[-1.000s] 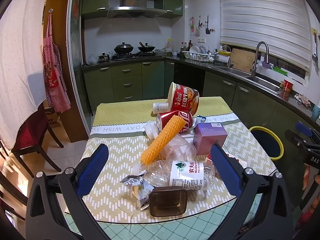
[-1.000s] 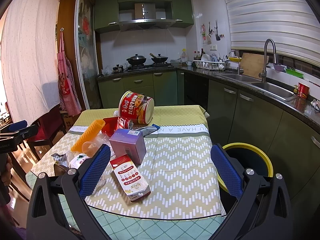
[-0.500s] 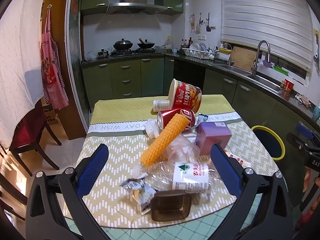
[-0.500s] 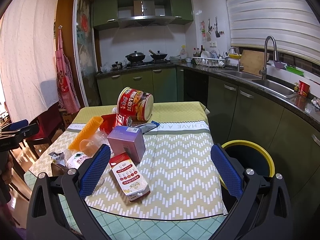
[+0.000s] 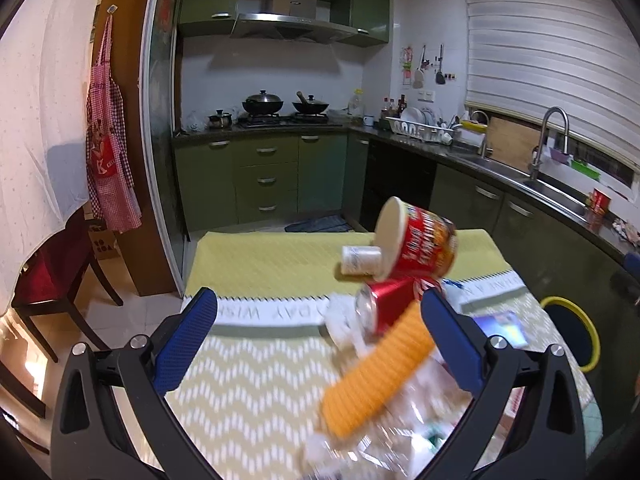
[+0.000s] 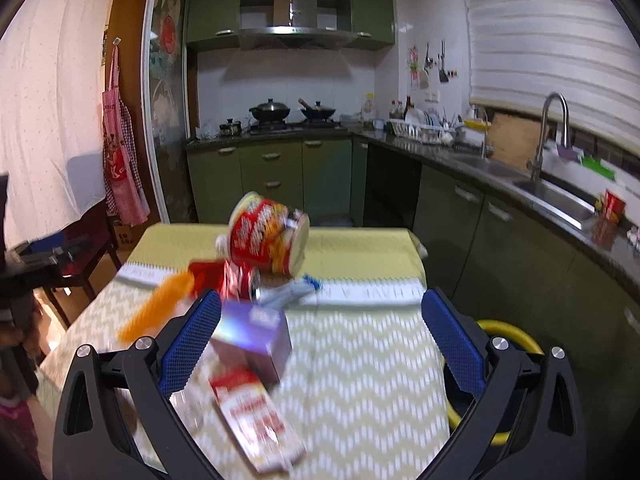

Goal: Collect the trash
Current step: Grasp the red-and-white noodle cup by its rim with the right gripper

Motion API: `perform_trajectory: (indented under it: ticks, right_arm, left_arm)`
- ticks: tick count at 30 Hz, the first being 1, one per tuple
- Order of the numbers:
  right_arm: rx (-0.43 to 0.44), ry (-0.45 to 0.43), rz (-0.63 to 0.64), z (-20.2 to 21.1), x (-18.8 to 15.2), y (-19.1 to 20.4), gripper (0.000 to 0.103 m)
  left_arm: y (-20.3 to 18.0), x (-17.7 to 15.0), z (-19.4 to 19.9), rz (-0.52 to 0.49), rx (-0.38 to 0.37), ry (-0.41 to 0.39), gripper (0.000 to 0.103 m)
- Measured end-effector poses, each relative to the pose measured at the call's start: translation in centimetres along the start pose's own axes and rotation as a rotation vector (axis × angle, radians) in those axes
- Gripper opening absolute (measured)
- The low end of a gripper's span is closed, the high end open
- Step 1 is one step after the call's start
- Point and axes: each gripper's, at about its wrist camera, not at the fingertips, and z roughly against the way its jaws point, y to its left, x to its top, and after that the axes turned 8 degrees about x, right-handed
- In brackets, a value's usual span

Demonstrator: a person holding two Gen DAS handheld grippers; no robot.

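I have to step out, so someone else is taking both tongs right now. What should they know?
Left tongs: open, empty, above the pile.
Right tongs: open, empty, above the table's right side.
On the table: noodle cup, red can, orange corn-like piece, purple box, red-and-white carton, clear plastic bottle.
Yellow-rimmed bin stands by the table's right edge.
Nothing is gripped; all of this trash is left to bin.

Green kitchen cabinets [image 5: 264,176], white tiled wall [image 6: 280,84], closed window blind [image 5: 552,52], steel sink [image 6: 556,196], red chair [image 5: 52,268]
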Motion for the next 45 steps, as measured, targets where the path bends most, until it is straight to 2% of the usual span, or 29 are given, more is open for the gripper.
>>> perform_trajectory:
  ticks: [3, 8, 11, 13, 16, 21, 24, 29, 32, 37, 41, 45]
  right_arm:
    - [0.014, 0.007, 0.031, -3.0, 2.8, 2.0, 0.099]
    - [0.016, 0.073, 0.09, -10.4, 7.9, 6.0, 0.097]
    - [-0.037, 0.137, 0.134, -16.0, 10.2, 8.5, 0.082]
    - [-0.086, 0.178, 0.17, -19.4, 10.9, 10.1, 0.07]
    - [-0.206, 0.265, 0.247, -25.6, 11.2, 12.2, 0.058]
    - [-0.323, 0.387, 0.285, -33.2, 10.1, 13.1, 0.049]
    - [-0.394, 0.447, 0.319, -36.2, 8.8, 13.0, 0.049]
    - [-0.474, 0.481, 0.374, -39.3, 7.2, 12.9, 0.043]
    - [-0.526, 0.487, 0.418, -40.4, 6.2, 12.5, 0.035]
    - [-0.592, 0.458, 0.5, -40.2, 5.3, 12.2, 0.012]
    - [-0.663, 0.415, 0.607, -39.5, 4.1, 11.3, 0.007]
    - [-0.678, 0.39, 0.586, -38.7, 4.2, 8.3, 0.006]
  left_arm:
    - [0.9, 0.9, -2.9, 0.011, -0.003, 0.003, 0.097]
    - [1.3, 1.3, -7.0, 0.003, -0.002, 0.022, 0.097]
    - [1.6, 0.9, -8.2, 0.003, -0.002, 0.027, 0.097]
    - [1.9, 0.6, -8.9, 0.01, -0.009, 0.04, 0.097]
    - [2.0, 0.2, -9.2, 0.014, -0.013, 0.052, 0.097]
    - [2.3, 0.1, -9.3, 0.022, -0.021, 0.054, 0.097]
    - [2.6, 0.0, -9.3, 0.033, -0.031, 0.056, 0.097]
    - [2.6, 0.0, -9.2, 0.032, -0.047, 0.061, 0.097]
    - [2.7, 0.0, -9.4, 0.032, -0.053, 0.068, 0.097]
    - [2.4, -0.2, -9.7, 0.022, -0.055, 0.081, 0.097]
    - [2.1, -0.3, -9.9, 0.01, -0.052, 0.087, 0.097]
    - [1.9, -0.4, -10.1, 0.009, -0.052, 0.092, 0.097]
